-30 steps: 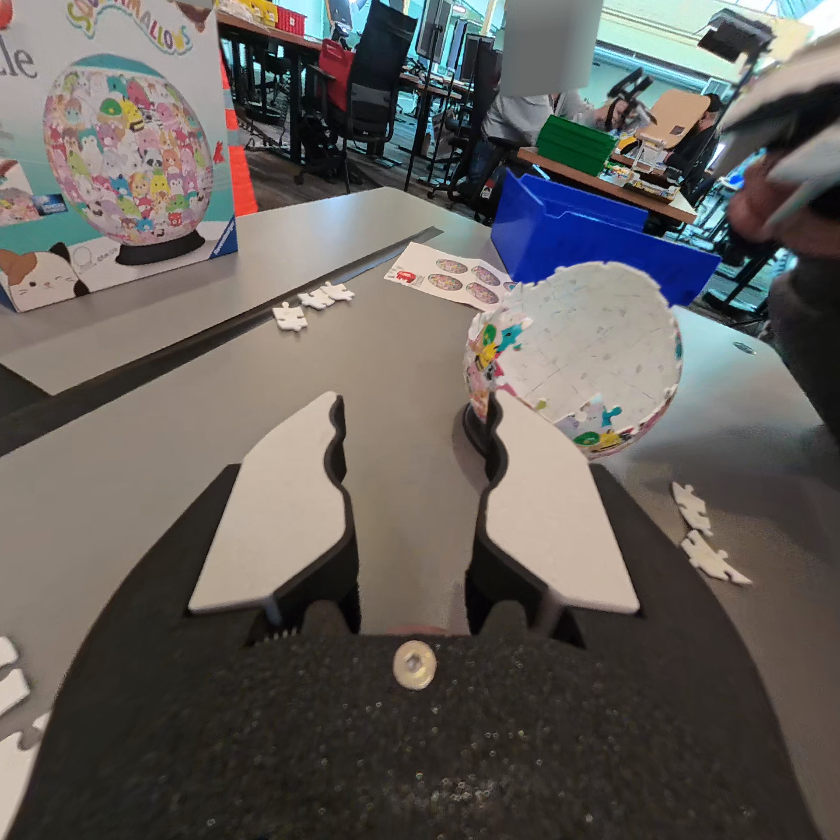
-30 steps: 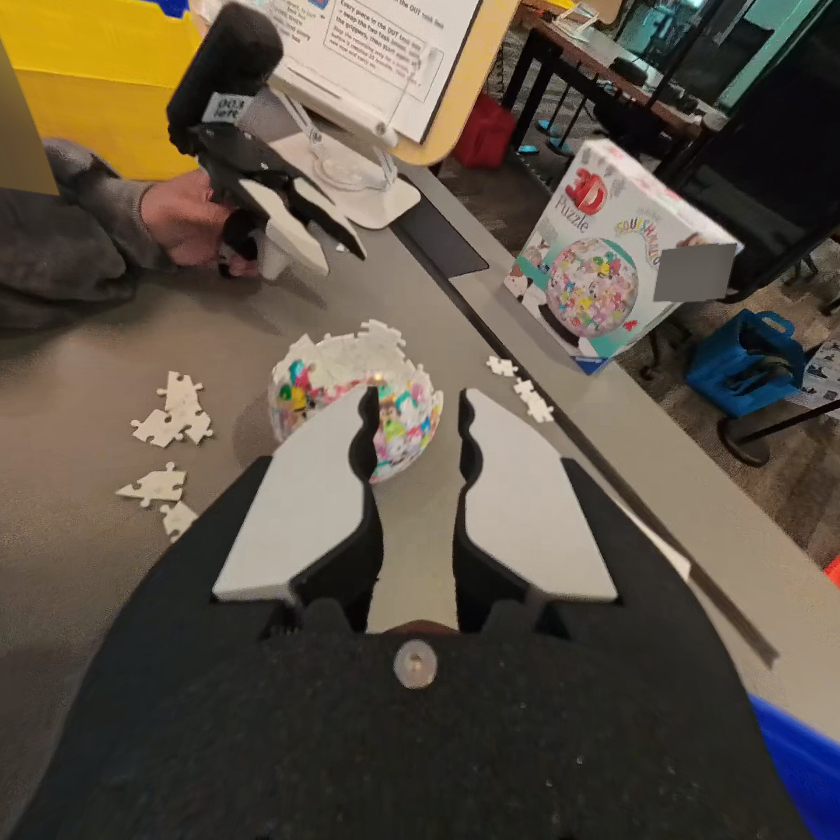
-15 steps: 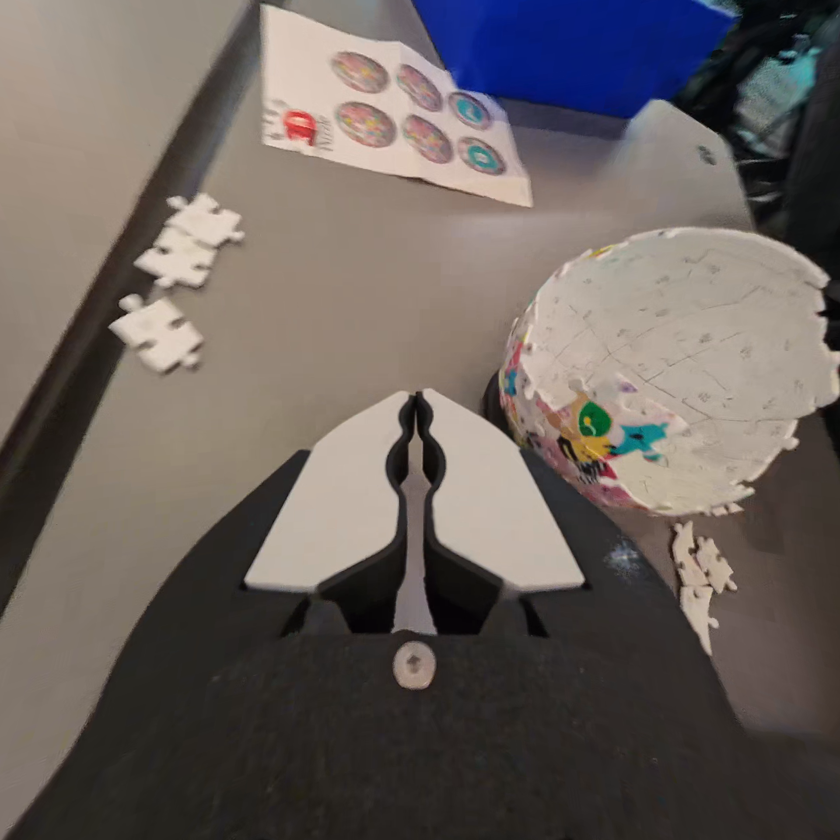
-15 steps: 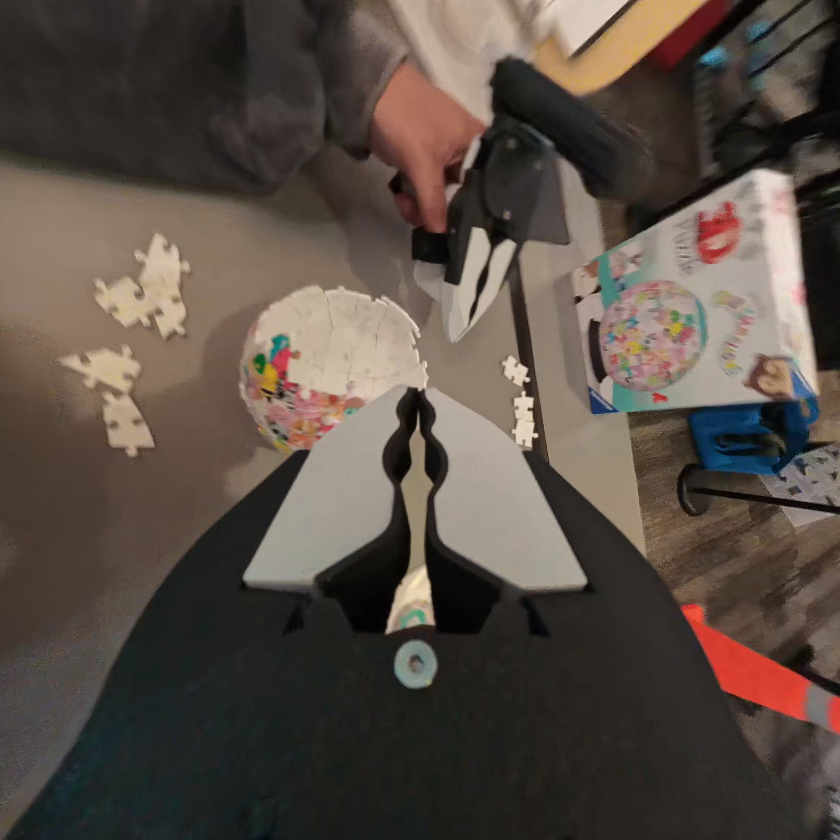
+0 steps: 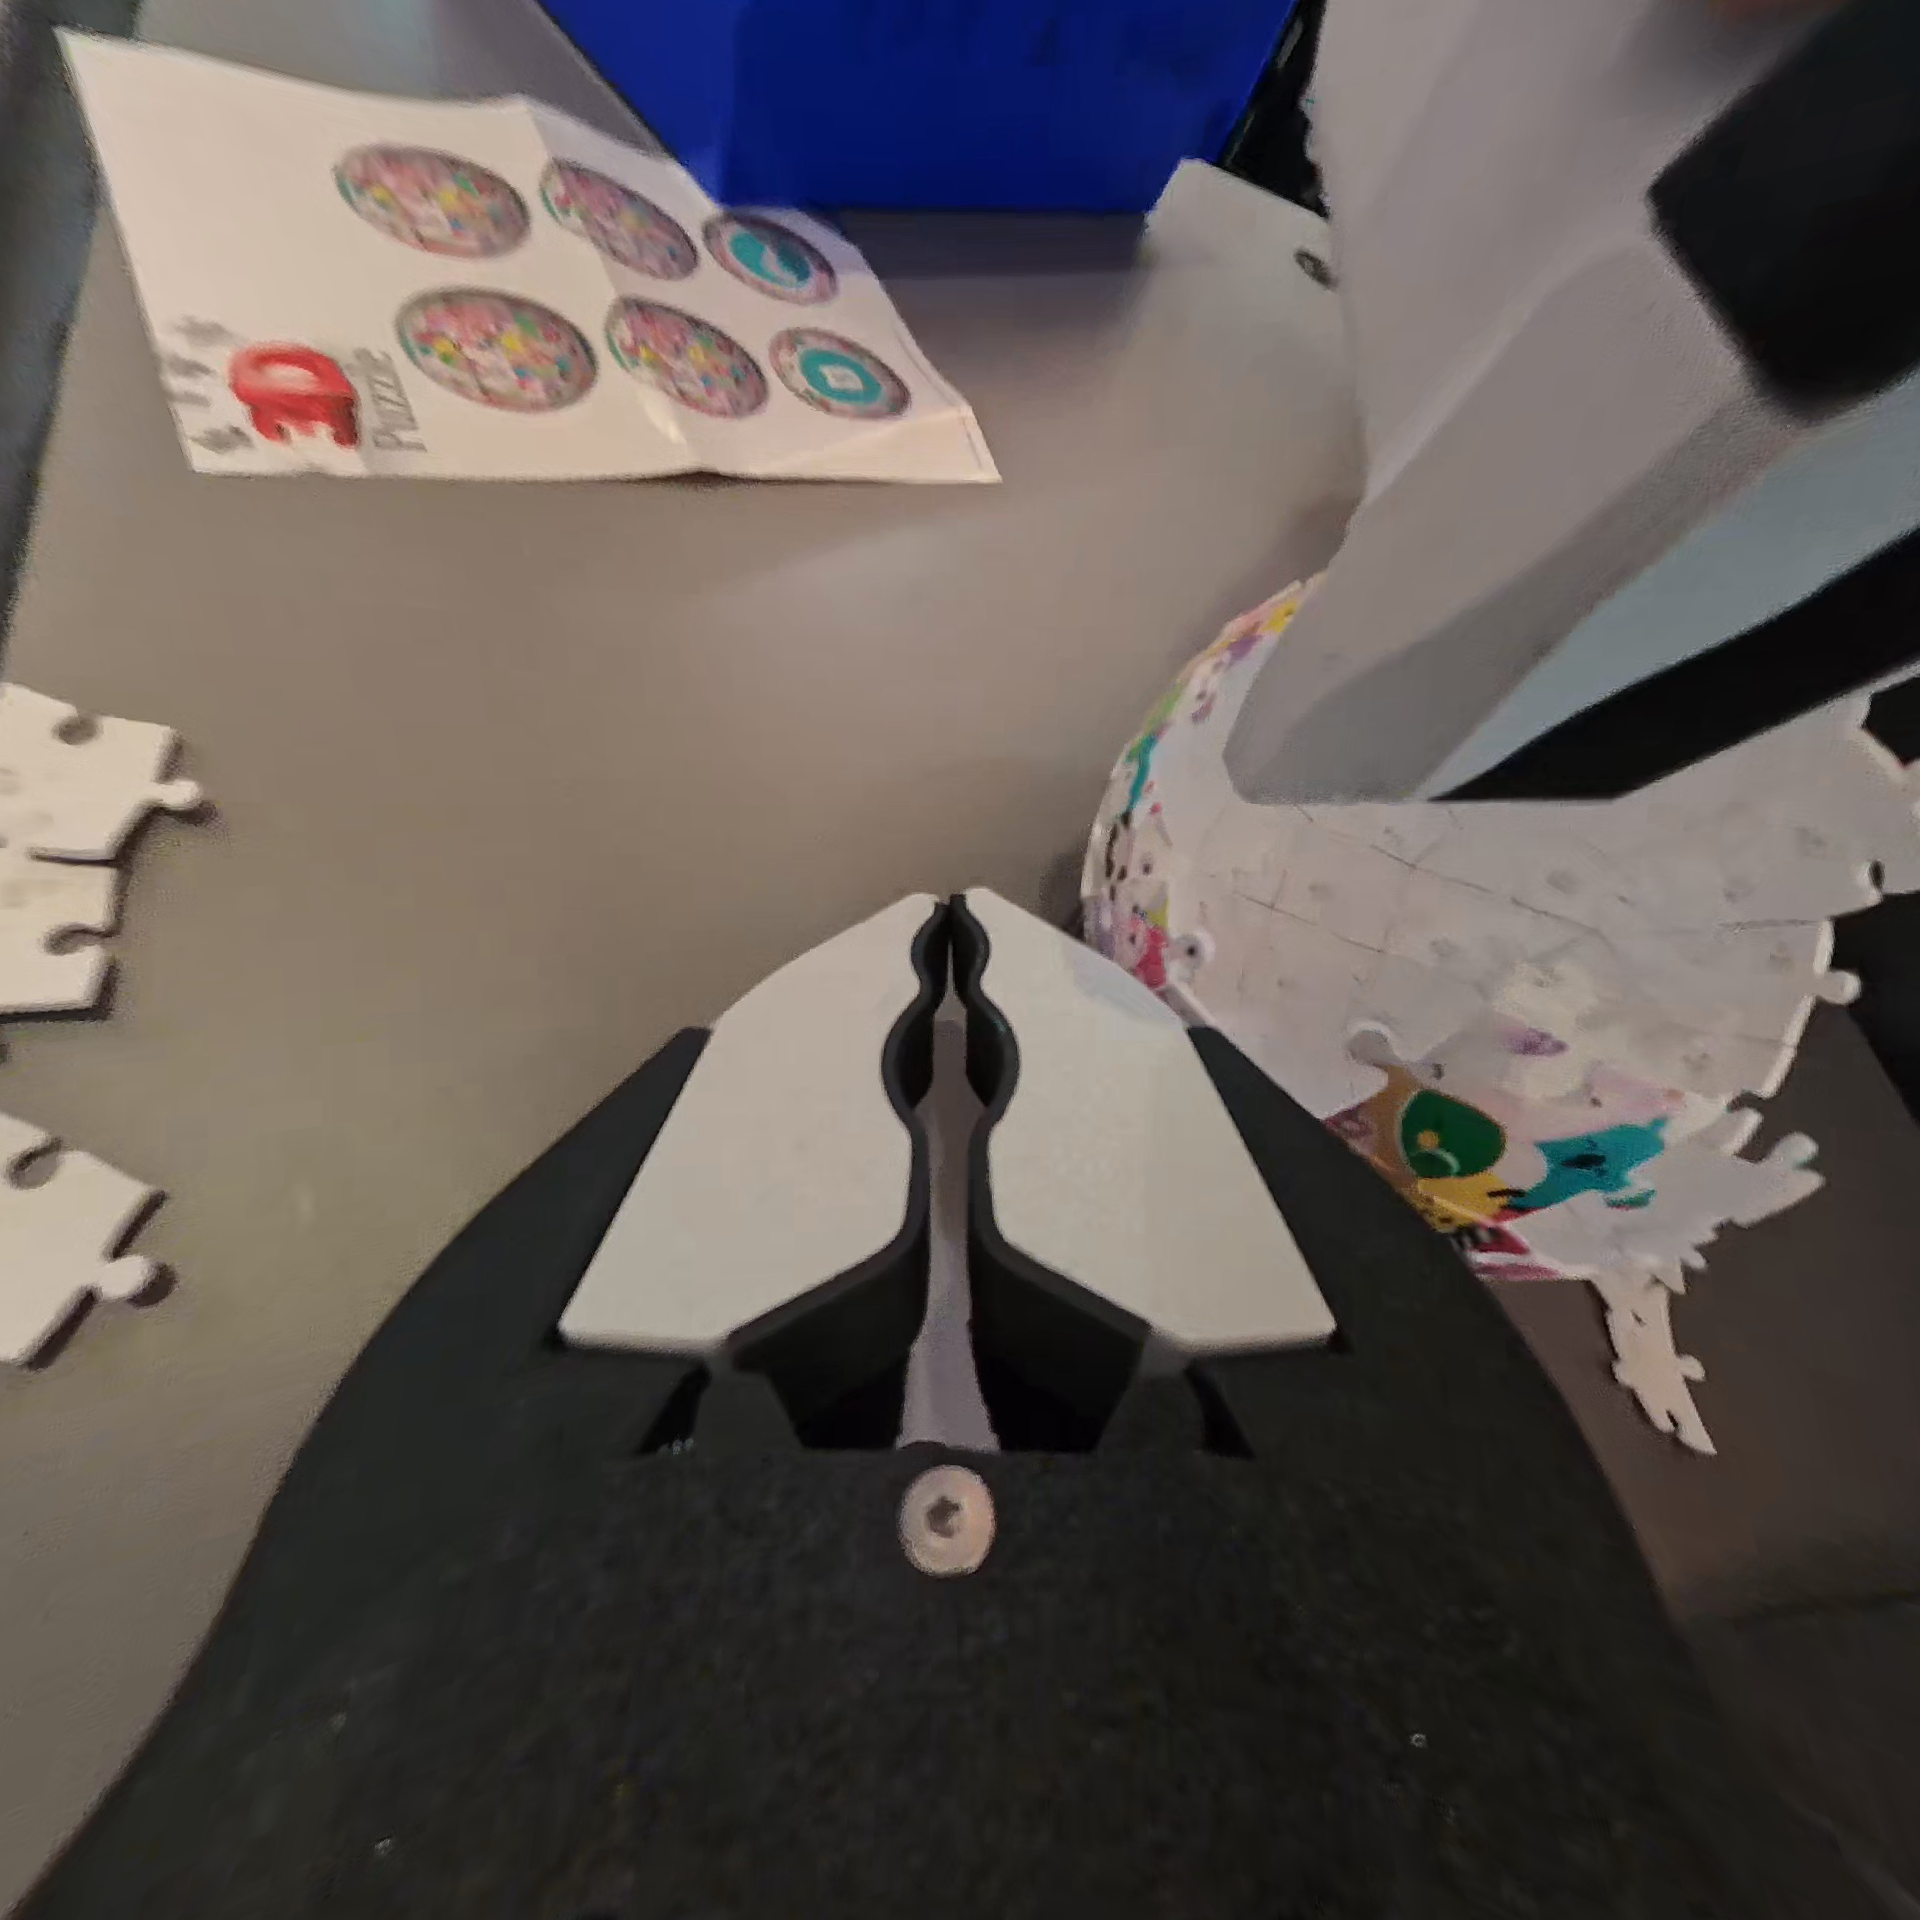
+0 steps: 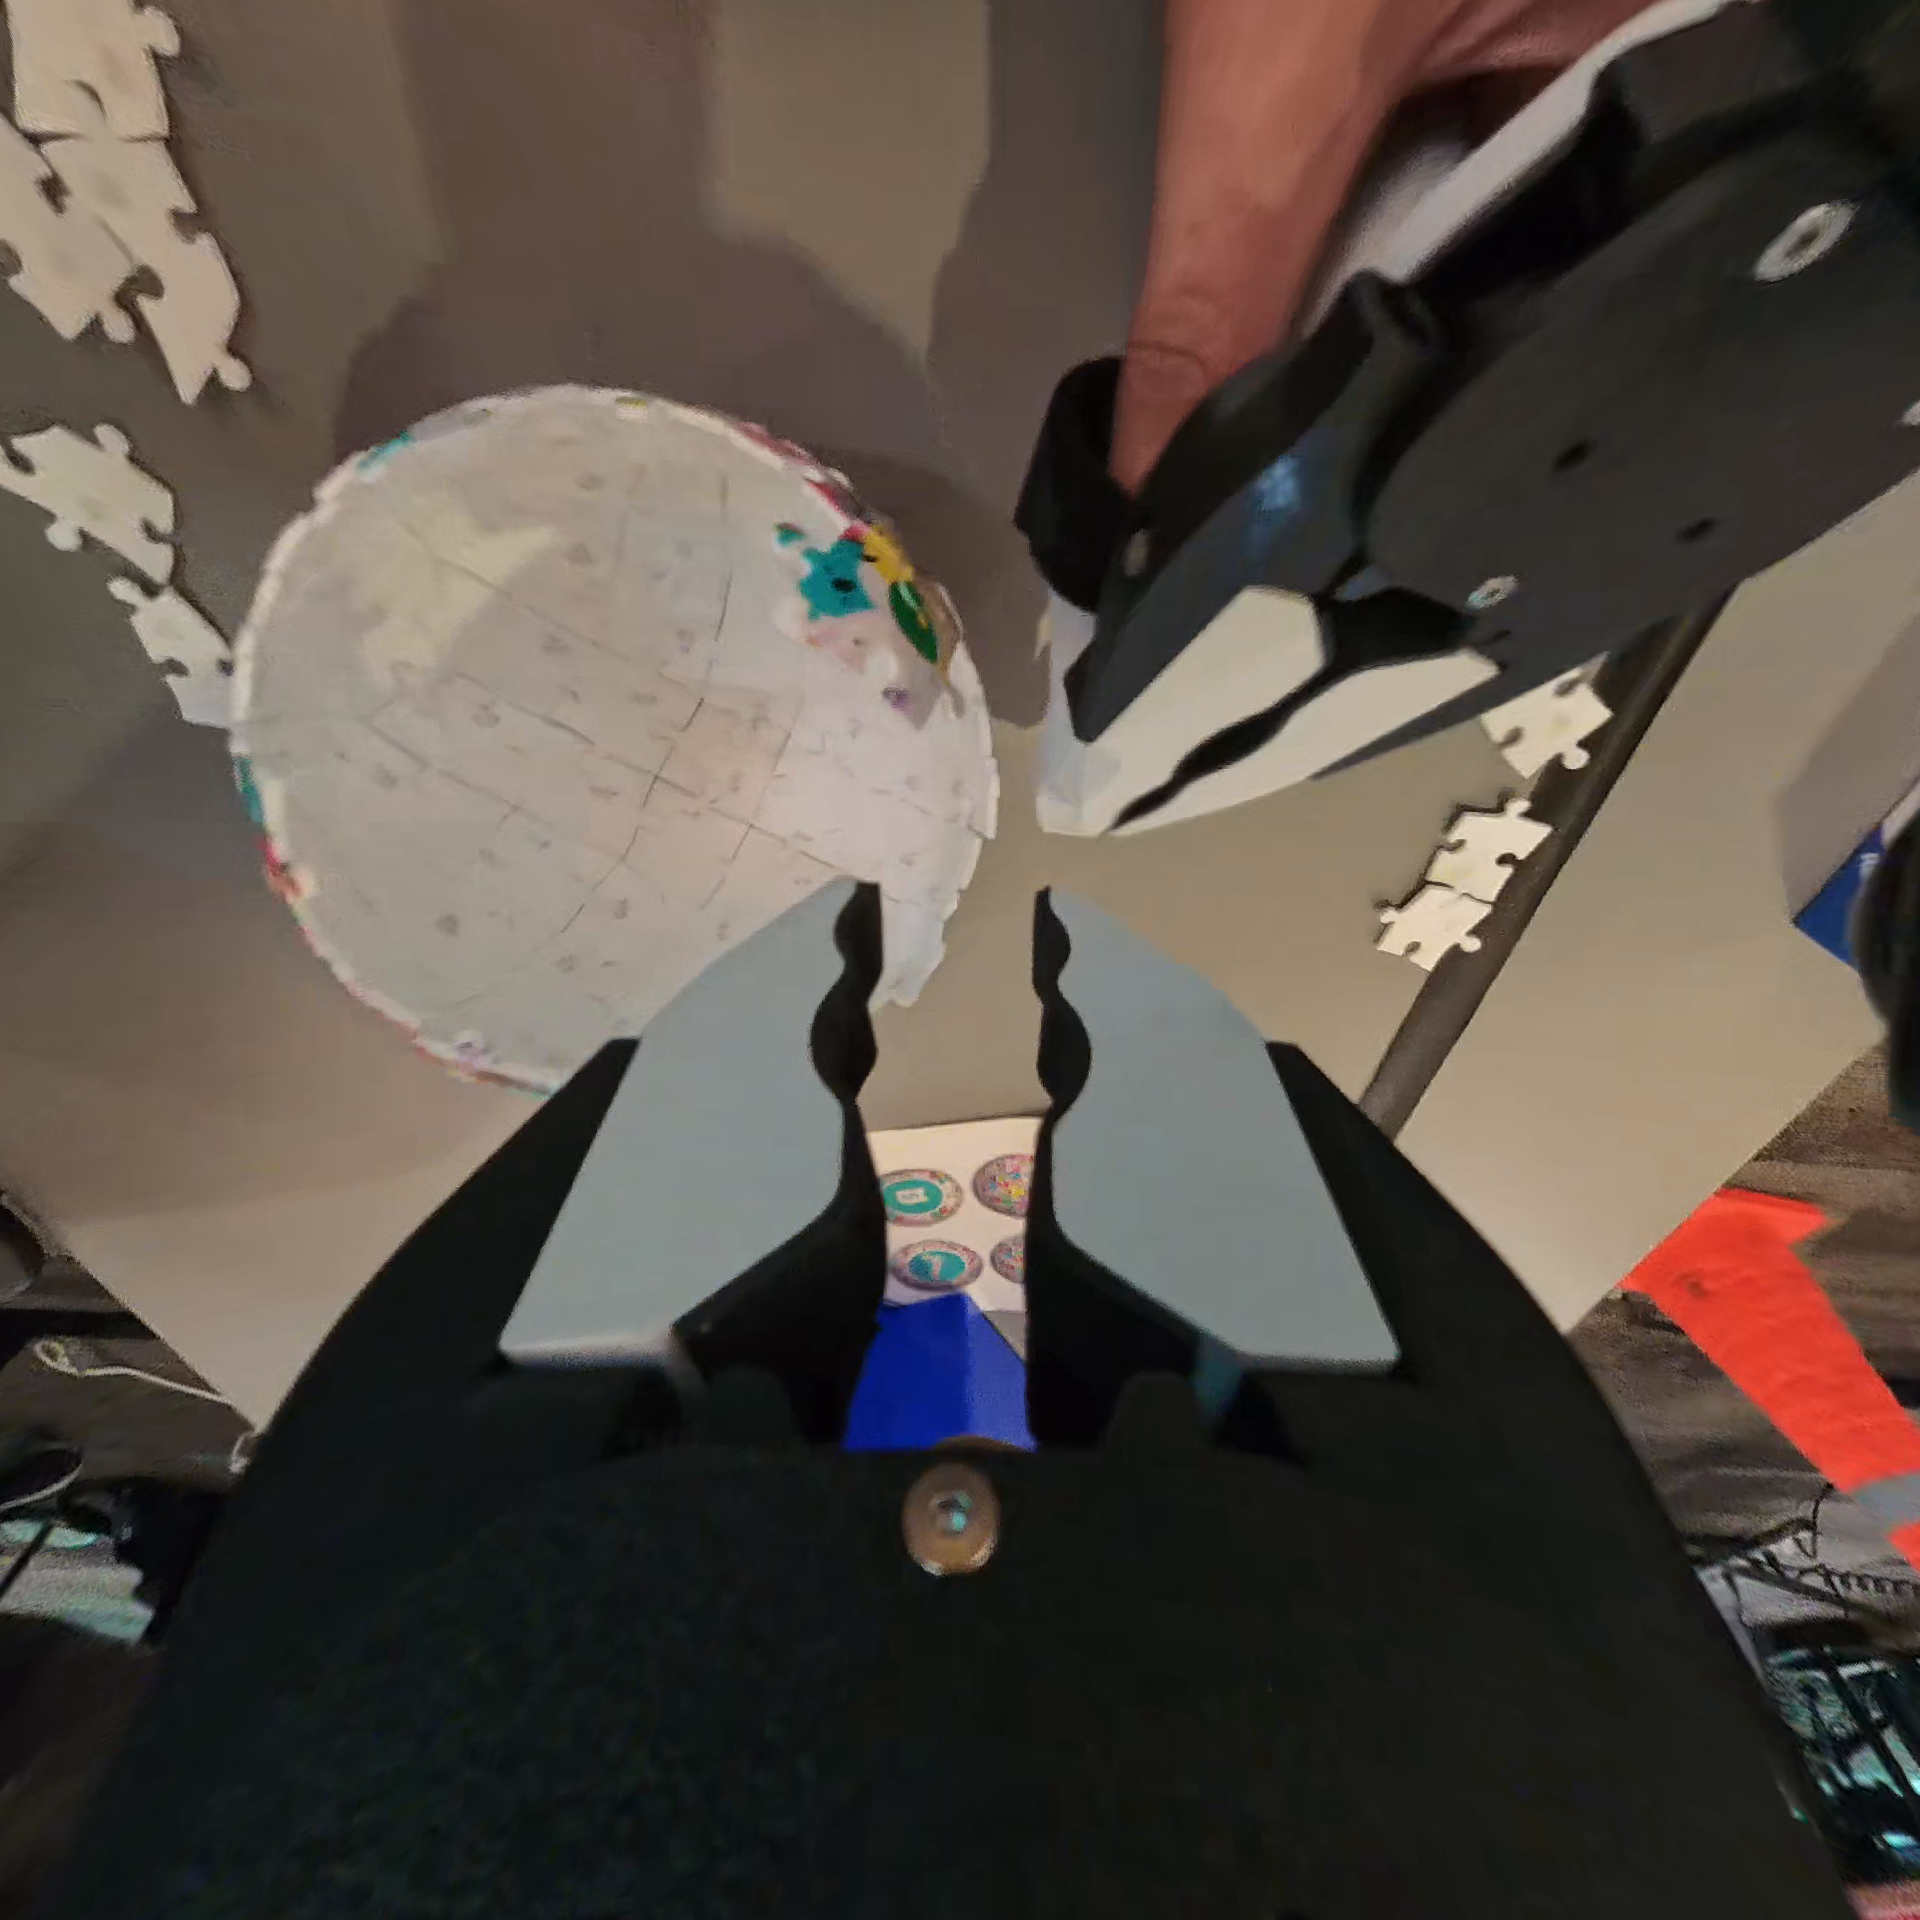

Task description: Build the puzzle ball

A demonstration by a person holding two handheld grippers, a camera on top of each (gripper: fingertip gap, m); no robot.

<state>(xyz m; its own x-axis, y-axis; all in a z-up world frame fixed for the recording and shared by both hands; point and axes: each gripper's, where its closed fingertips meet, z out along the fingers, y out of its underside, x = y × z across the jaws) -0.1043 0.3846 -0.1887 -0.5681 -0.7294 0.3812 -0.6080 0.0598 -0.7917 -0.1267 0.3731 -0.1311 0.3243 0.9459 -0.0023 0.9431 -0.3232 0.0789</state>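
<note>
While the half-built puzzle ball (image 5: 1475, 966) sits on the grey bench (image 5: 623, 665) right of the left gripper (image 5: 951, 914), whose jaws are pressed together empty, the right gripper (image 6: 956, 899) hovers above its rim, jaws parted and empty.

**Grey table, scattered puzzle parts**

The table (image 5: 623, 675) carries a half-built puzzle ball (image 5: 1507, 987), its open side up, a picture leaflet (image 5: 520, 301) beyond it near a blue bin (image 5: 935, 94), and loose white pieces (image 5: 62, 831) lying either side of the ball.
</note>
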